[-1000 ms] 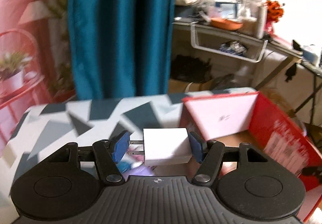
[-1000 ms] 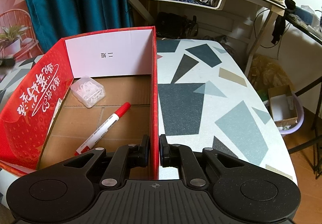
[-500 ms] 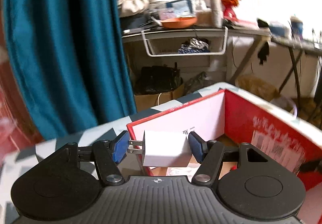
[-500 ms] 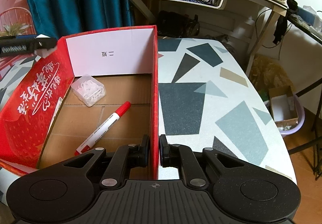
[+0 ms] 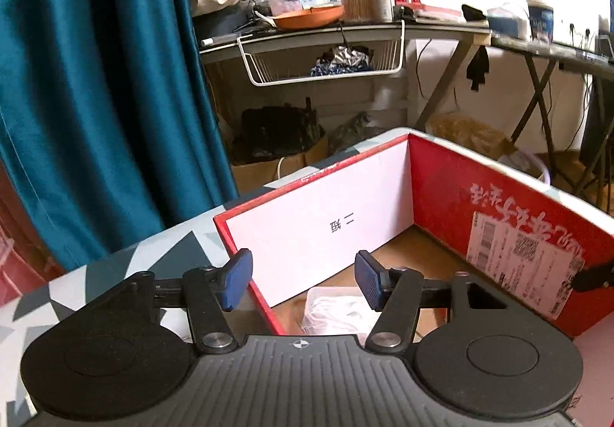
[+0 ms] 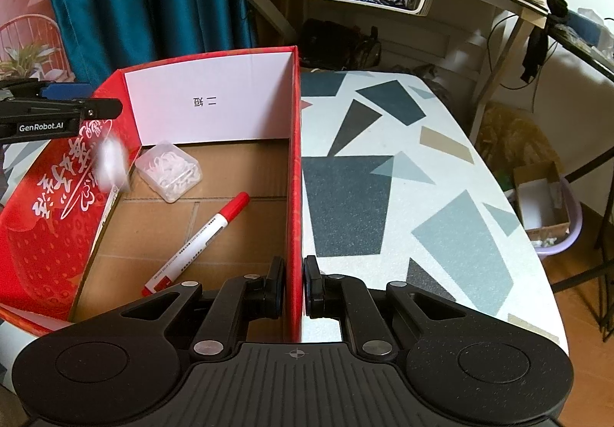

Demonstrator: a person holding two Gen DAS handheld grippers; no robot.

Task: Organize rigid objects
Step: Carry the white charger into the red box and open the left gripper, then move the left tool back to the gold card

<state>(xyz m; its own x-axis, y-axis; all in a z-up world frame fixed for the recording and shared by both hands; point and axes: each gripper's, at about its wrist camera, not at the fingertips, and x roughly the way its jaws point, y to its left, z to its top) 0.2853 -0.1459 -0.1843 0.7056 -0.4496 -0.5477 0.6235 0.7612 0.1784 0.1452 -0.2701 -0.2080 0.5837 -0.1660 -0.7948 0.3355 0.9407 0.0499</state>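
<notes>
One red cardboard box on one patterned table. Inside, near the far wall: one clear case of white clips, one red-capped marker. One blurred white block at the left.

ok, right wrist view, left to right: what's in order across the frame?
Left tongs → blurred white block → clear case → red marker → red box's right wall, pinched by the right tongs → patterned table.

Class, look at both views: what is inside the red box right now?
Inside the box: a clear case of white bits near the back wall, a red-capped marker on the floor, and a blurred white object in mid-air by the left wall. The right gripper hides the near corner.
</notes>
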